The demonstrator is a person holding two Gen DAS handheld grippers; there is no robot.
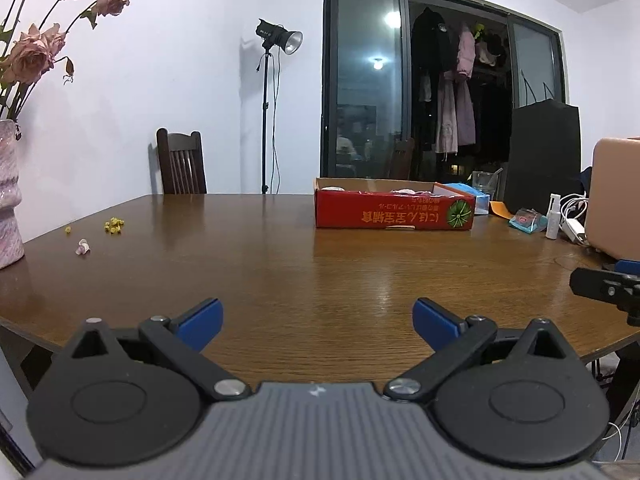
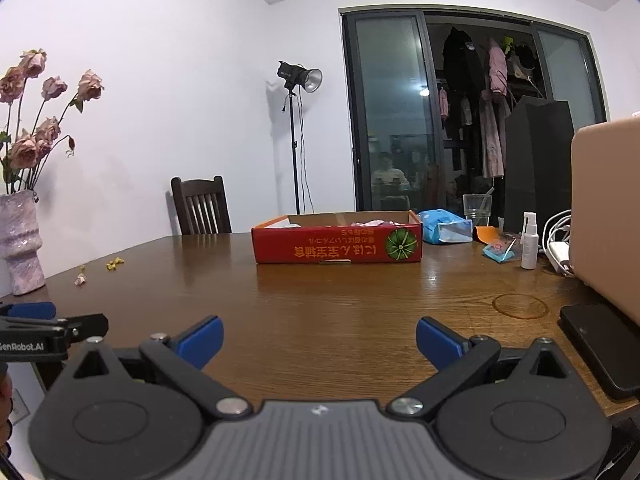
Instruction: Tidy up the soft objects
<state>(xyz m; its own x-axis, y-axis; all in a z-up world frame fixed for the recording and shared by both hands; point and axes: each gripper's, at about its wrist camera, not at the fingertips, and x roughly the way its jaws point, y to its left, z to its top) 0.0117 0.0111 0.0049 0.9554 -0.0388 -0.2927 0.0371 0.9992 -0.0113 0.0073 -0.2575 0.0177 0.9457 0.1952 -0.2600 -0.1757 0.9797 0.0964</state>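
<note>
Above table (image 1: 320, 280): left gripper (image 1: 318, 322), right gripper (image 2: 319, 340) spread, empty.

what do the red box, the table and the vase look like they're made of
Red box: printed cardboard, judging by its thin walls and brown inner face. Table: wood or wood veneer, glossy, with visible grain and reflections. Vase: probably glazed ceramic, mottled pink with a slight sheen.

A vase of roses (image 2: 20, 236), studio lamp (image 2: 300, 76) and phone (image 2: 600, 344) surround the table (image 2: 340, 300)

left tongs (image 2: 40, 334): "GenRobot.AI" | red box (image 2: 337, 250): upside-down print, not legible
</note>
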